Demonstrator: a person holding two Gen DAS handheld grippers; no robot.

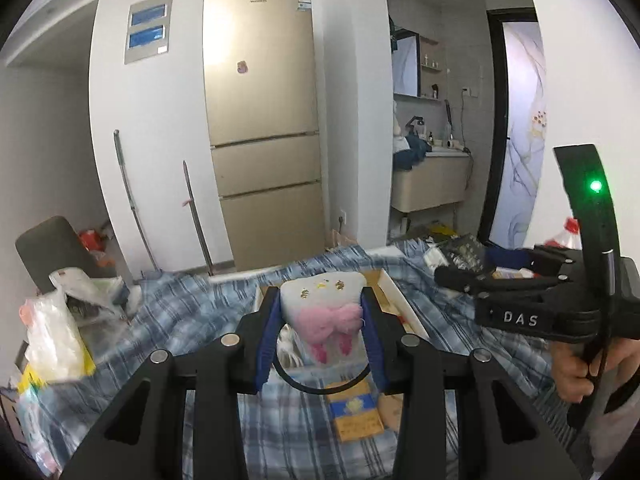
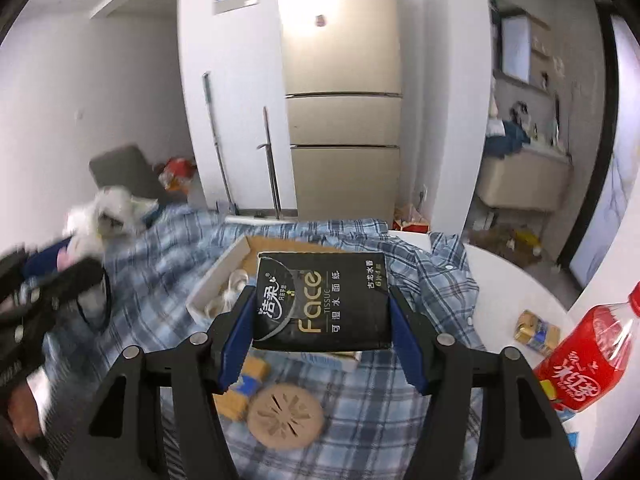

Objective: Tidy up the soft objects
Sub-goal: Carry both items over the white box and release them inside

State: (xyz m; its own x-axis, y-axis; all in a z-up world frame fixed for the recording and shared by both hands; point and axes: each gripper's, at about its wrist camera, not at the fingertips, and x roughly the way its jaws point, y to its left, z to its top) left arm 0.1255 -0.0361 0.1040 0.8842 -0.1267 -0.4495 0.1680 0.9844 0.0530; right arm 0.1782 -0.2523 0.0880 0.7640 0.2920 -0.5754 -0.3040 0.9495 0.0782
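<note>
Both hand-held grippers carried soft goods above the shallow white-walled cardboard box [image 2: 218, 270].

The left hand-held gripper [image 1: 320, 320] was closed on a white plush pillow with a pink bow [image 1: 322, 308], held upright, gold-starred face toward the camera. The right hand-held gripper [image 2: 322, 312] pinched a black plastic-wrapped tissue pack [image 2: 322, 306] by its sides, long axis running away from the camera toward the box. Judged risks: the slick wrap could slide from the blue pads [image 2: 236, 340]; the squashy pillow could tilt out, or the grippers could collide over the blue plaid cloth [image 2: 168, 248].
</note>
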